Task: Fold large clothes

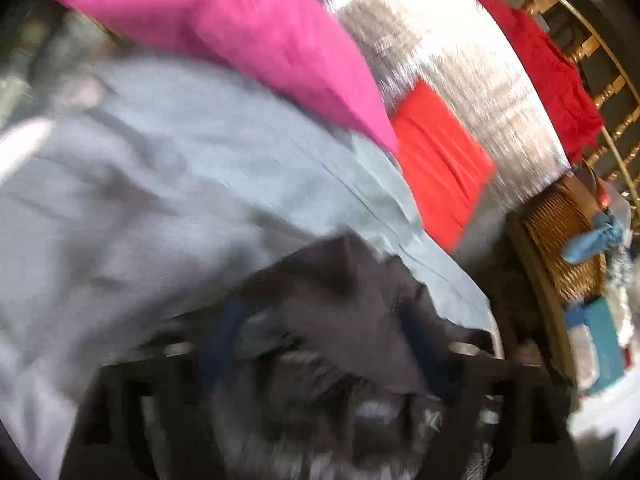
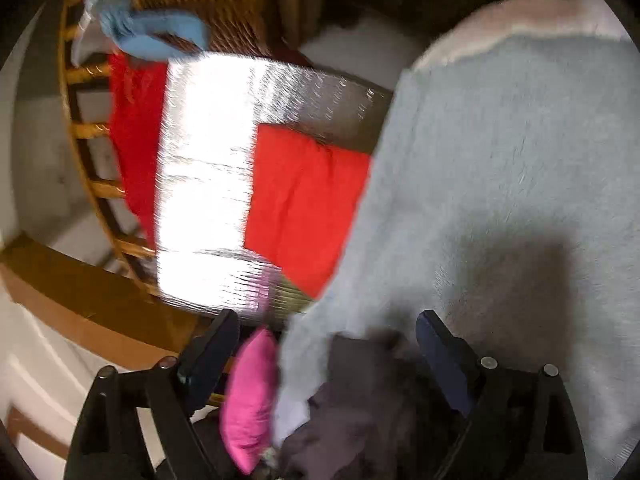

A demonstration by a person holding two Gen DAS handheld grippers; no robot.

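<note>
A large light grey-blue garment (image 1: pixel 168 184) fills most of the blurred left wrist view and the right side of the right wrist view (image 2: pixel 500 184). A dark grey cloth (image 1: pixel 344 304) bunches between the fingers of my left gripper (image 1: pixel 320 340); the fingers are partly hidden by it. In the right wrist view the dark cloth (image 2: pixel 360 408) lies between the spread fingers of my right gripper (image 2: pixel 328 336), with the grey-blue garment's edge draped over it.
A folded pink cloth (image 1: pixel 248 28) and a folded red cloth (image 1: pixel 440 160) lie on a shiny silver mat (image 1: pixel 460 60). A darker red garment (image 1: pixel 552 76) hangs over a wooden rail. A wicker basket (image 1: pixel 560 232) holds a blue cloth (image 1: pixel 596 240).
</note>
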